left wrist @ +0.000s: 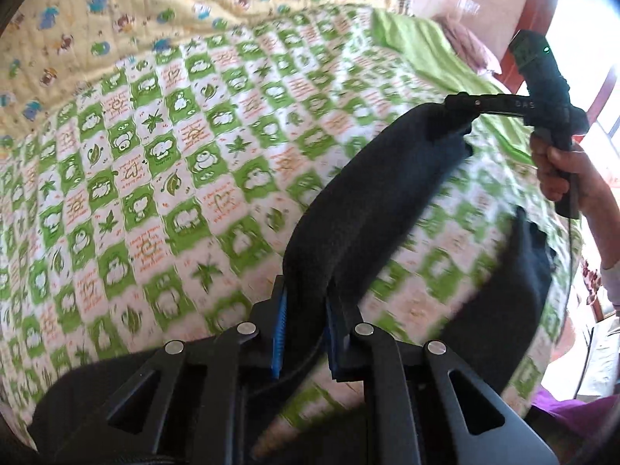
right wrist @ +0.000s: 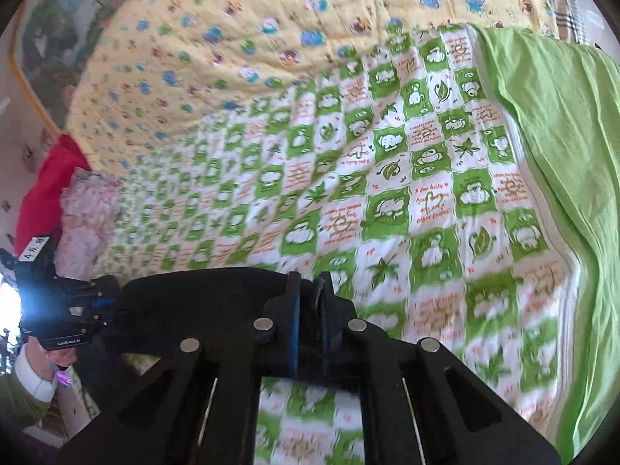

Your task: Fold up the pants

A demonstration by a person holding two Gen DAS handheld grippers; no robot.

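Note:
The black pants [left wrist: 372, 197] hang lifted above the bed, stretched between my two grippers. My left gripper [left wrist: 306, 310] is shut on one end of the cloth, and the rest droops down at the right [left wrist: 515, 283]. My right gripper [right wrist: 309, 302] is shut on the other end of the pants [right wrist: 201, 290]. In the left wrist view the right gripper [left wrist: 465, 106] pinches the far end at the upper right. In the right wrist view the left gripper [right wrist: 97, 298] shows at the far left, shut on the cloth.
A green and white checked quilt [right wrist: 407, 201] covers the bed below. A yellow cartoon-print blanket [right wrist: 252, 38] lies behind it and a plain green sheet [right wrist: 562, 147] at the right. A red pillow [right wrist: 50, 190] and pink cloth sit at the left. A window [left wrist: 581, 38] is at the right.

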